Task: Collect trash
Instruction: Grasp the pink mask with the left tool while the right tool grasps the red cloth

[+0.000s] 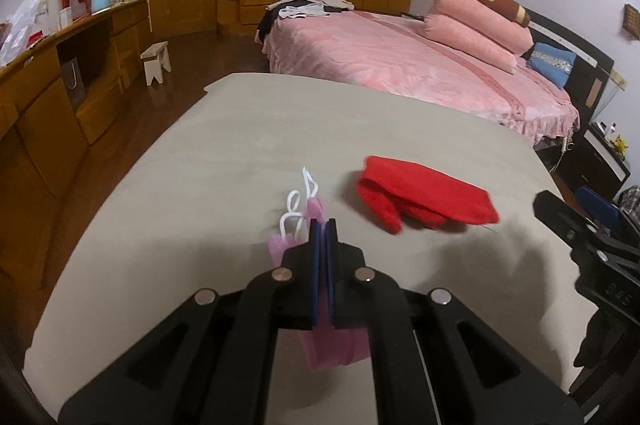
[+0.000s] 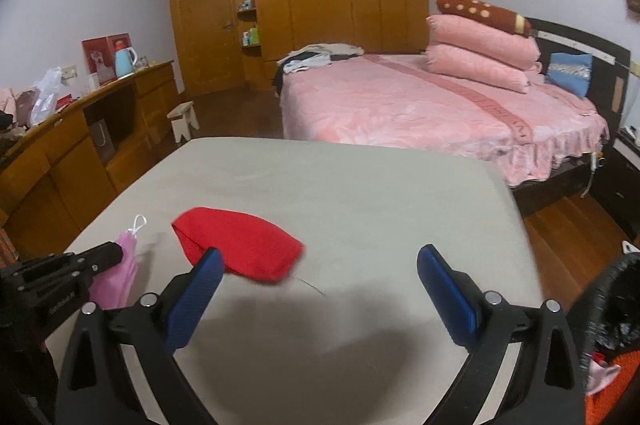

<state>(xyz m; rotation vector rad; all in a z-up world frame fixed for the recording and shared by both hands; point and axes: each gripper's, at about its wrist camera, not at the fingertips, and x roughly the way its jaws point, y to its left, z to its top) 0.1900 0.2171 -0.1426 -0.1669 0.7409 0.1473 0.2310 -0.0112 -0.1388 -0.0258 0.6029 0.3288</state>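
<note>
My left gripper [image 1: 324, 225] is shut on a pink face mask [image 1: 332, 349] with white ear loops and holds it over the grey table [image 1: 224, 153]. The mask also shows in the right wrist view [image 2: 120, 277], hanging from the left gripper [image 2: 114, 255]. A red cloth [image 1: 428, 201] lies on the table to the right of the mask; in the right wrist view the cloth [image 2: 240, 249] lies just ahead of my right gripper [image 2: 320, 261], which is open and empty above the table [image 2: 340, 193]. The right gripper shows at the right edge of the left view [image 1: 552, 205].
A black-rimmed bin [image 2: 612, 309] with an orange side stands at the lower right beside the table. A pink bed [image 2: 420, 105] with pillows lies beyond the table. A wooden sideboard [image 1: 60, 77] runs along the left, with a small stool [image 1: 156, 61] on the floor.
</note>
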